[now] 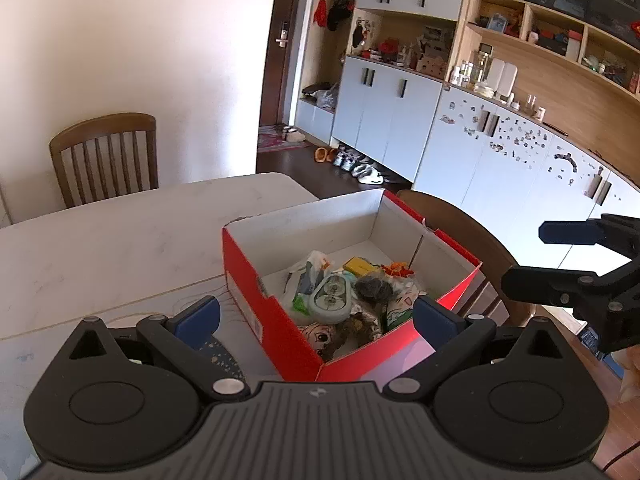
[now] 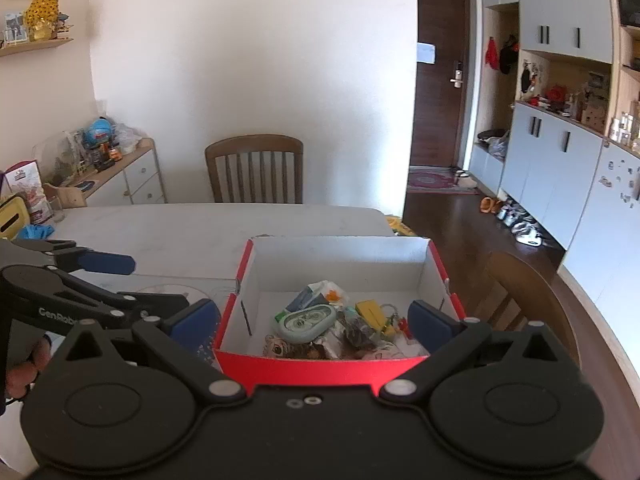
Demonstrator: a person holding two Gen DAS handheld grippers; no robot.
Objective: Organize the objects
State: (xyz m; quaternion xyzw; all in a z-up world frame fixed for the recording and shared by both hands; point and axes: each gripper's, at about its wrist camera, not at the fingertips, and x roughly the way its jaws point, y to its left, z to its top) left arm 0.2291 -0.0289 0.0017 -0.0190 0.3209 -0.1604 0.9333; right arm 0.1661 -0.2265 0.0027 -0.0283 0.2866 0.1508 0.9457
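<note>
the red box (image 2: 320, 364) sits at the table (image 2: 200, 228) edge, lid off, with small odds and ends piled on its floor, a pale green case (image 2: 306, 322) on top. the left gripper (image 1: 316, 316) and right gripper (image 2: 314, 318) both gape wide before it, gripping nothing.
</note>
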